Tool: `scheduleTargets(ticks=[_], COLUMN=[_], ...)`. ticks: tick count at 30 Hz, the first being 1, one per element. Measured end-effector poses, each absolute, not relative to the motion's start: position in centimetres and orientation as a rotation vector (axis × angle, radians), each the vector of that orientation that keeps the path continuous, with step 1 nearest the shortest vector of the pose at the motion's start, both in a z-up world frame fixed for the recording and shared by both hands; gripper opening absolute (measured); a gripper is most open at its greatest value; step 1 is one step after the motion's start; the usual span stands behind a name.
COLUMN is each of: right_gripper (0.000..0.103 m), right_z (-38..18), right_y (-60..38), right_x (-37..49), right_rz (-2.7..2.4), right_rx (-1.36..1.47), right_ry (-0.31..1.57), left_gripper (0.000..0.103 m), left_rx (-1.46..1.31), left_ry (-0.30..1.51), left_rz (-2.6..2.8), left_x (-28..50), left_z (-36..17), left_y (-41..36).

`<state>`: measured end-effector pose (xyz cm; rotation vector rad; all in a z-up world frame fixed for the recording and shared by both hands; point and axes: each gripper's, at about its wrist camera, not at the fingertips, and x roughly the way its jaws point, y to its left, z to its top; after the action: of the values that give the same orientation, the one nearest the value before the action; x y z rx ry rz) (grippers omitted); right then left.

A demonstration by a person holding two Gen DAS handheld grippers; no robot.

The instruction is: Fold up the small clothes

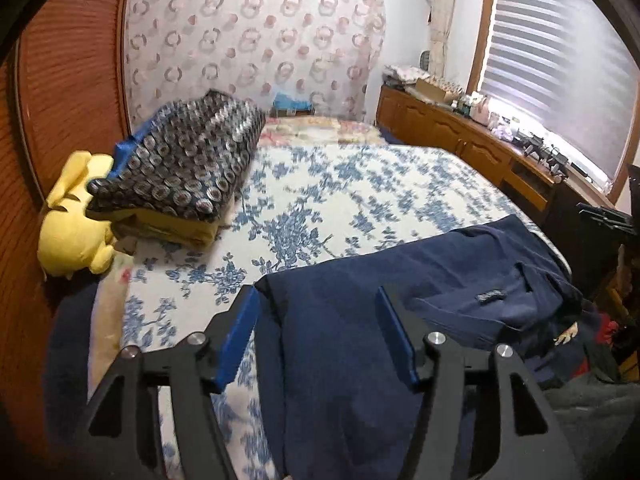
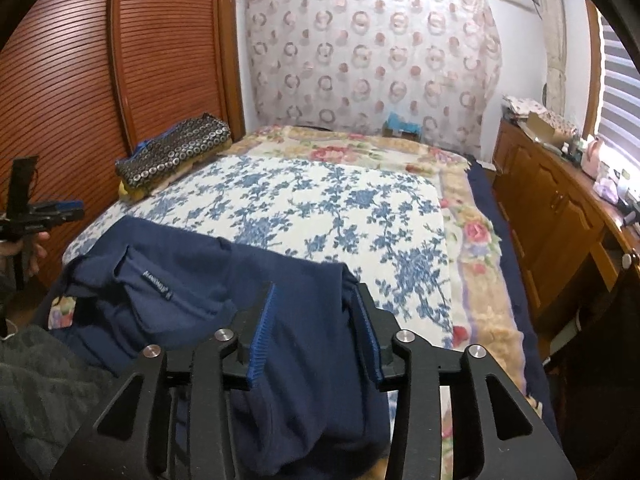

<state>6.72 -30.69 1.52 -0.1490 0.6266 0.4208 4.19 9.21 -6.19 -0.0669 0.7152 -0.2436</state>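
Floral bedspread [image 2: 328, 208], navy garment [image 2: 304, 320] rumpled, half-folded

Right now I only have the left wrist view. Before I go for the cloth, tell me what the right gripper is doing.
Observer: The right gripper hangs with its jaws open above the navy garment. Cloth lies under the gap, and no pad presses it.
Operator: Describe that side of the bed.
Observer: Past the garment's edge, the blue-flowered quilt ends on a rose-patterned blanket that runs down that side.
Operator: Now place my own gripper.
Observer: The left gripper shows at the far left, gripped by a hand. It is raised and touches no cloth.
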Motion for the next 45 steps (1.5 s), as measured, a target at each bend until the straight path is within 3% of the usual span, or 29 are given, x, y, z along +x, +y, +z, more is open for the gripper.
scheduleTargets(ticks=[15, 29, 37, 41, 45], right_gripper=[0.044, 0.055, 0.056, 0.040, 0.015], right_z=[-4.9, -7.8, -7.9, -7.8, -7.8], right_y=[-29.0, -29.0, -29.1, -29.2, -28.7], right_x=[15.8, 17.9, 18.0, 17.8, 17.1], right_rz=[0.408, 0.362, 0.367, 0.409, 0.448], right_rx=[-0.139, -0.131, -0.126, -0.108, -0.099], right_ry=[0.763, 0.828, 0.825, 0.827, 0.838], left_gripper=[0.061, 0.065, 0.064, 0.035, 0.010], left_rx=[-0.020, -0.025, -0.030, -0.054, -0.091], left_ry=[0.889, 0.859, 0.860, 0.862, 0.864], left_rz=[-0.181, -0.198, -0.201, -0.255, -0.296], left_x=[11.0, 11.1, 11.2, 11.0, 10.7], left_z=[-12.0, -12.2, -12.1, -12.0, -11.8], left_y=[9.5, 9.6, 9.8, 9.6, 9.3])
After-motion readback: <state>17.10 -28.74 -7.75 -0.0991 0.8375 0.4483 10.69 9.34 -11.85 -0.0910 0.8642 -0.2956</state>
